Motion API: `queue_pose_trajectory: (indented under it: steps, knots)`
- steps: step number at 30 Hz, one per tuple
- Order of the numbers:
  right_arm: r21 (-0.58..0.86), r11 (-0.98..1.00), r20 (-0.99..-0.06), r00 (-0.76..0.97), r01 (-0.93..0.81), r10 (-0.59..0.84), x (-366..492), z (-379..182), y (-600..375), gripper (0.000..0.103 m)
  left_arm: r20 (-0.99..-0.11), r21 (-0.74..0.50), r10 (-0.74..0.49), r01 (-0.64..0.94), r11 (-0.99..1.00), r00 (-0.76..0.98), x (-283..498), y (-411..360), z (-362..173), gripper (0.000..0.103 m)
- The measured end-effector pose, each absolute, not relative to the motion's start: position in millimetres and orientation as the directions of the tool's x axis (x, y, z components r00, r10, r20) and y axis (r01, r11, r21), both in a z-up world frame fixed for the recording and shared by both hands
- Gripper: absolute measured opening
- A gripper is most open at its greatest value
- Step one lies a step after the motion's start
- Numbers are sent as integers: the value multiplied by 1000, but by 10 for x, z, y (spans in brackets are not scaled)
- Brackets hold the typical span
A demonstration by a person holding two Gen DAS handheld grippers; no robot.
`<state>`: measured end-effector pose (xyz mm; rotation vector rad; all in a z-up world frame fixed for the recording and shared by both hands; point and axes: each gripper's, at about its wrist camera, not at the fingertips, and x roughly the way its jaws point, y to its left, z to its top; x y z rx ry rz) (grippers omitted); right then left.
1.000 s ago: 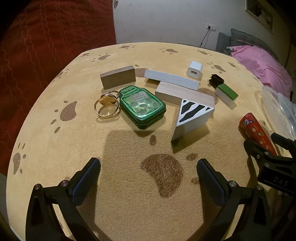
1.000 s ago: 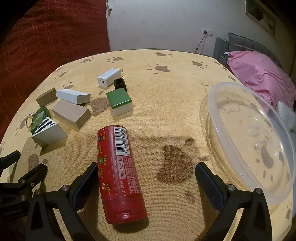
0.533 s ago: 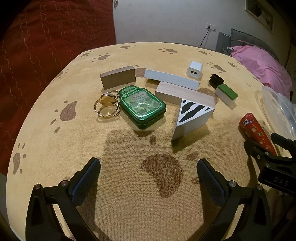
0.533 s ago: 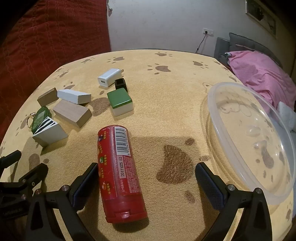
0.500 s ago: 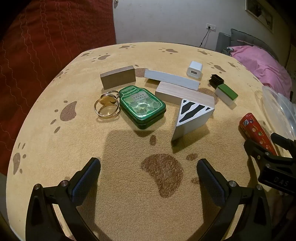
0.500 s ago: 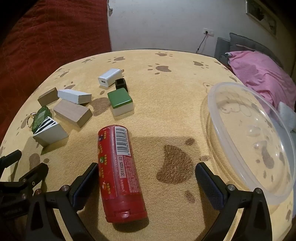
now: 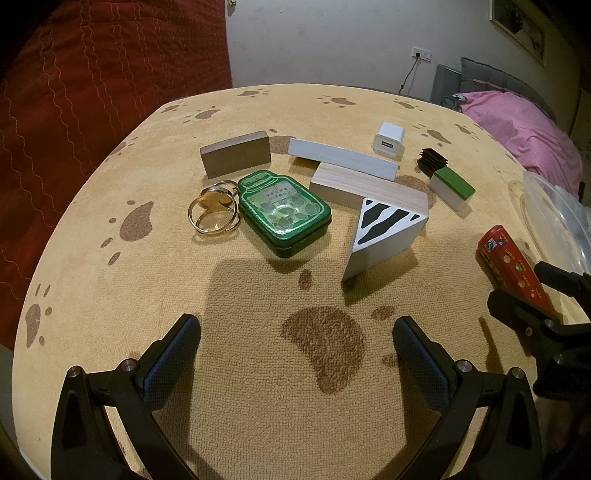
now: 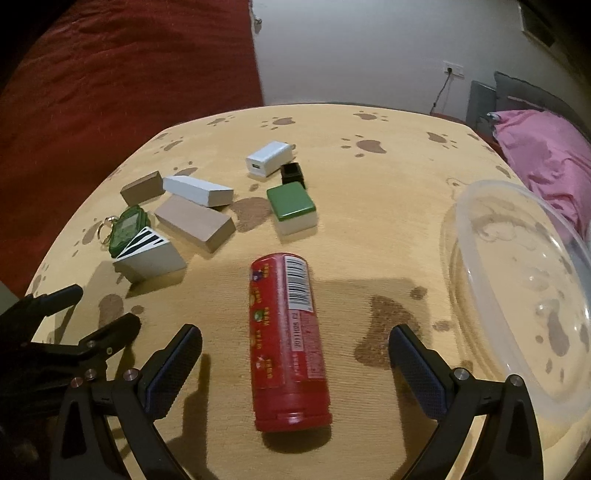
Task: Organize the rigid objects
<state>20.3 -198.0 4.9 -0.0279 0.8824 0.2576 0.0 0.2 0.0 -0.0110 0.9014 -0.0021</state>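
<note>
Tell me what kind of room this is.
Probably a bedroom at home. A pink blanket lies on a grey upholstered piece by the wall, a framed picture hangs above, and the table has a paw-print cloth strewn with small household items.

tan tablecloth (image 7: pixel 92 295) with brown paw prints, covering the whole work surface. red quilted cover (image 7: pixel 92 92) with wavy stitching, behind the surface at left. white wall (image 7: pixel 332 40) at the back. wall socket (image 7: pixel 421 54) on it, a dark cord (image 7: pixel 406 77) hanging down from the socket. framed picture (image 7: pixel 517 22), partly cut off, at upper right. grey cushion (image 7: pixel 491 79) near the right edge. pink blanket (image 7: pixel 524 129), rumpled, lying just in front of the cushion.
</note>
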Motion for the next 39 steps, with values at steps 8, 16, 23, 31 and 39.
queue_pose_trajectory:
  steps: [8, 16, 23, 31, 39]
  knots:
    - [96, 970, -766, 606, -222, 215, 210, 11, -2022, 103, -784, -12, -8, -3, 1000, 620, 0, -1, -1, 103]
    - [57, 973, -769, 612, -224, 186, 178, -18, -1992, 103, -784, -12, -8, -3, 1000, 620, 0, -2, -2, 103]
    - [34, 974, -772, 613, -223, 167, 163, -30, -1963, 103, -784, -13, -8, -3, 1000, 621, 1, 0, -1, 103]
    - [61, 973, -766, 615, -221, 188, 156, -16, -1992, 103, -784, -14, -9, -3, 1000, 620, 0, -1, -1, 103]
    - [83, 970, -742, 636, -227, 212, 136, 117, -2094, 100, -779, -47, -22, -23, 999, 627, 34, 42, 43, 103]
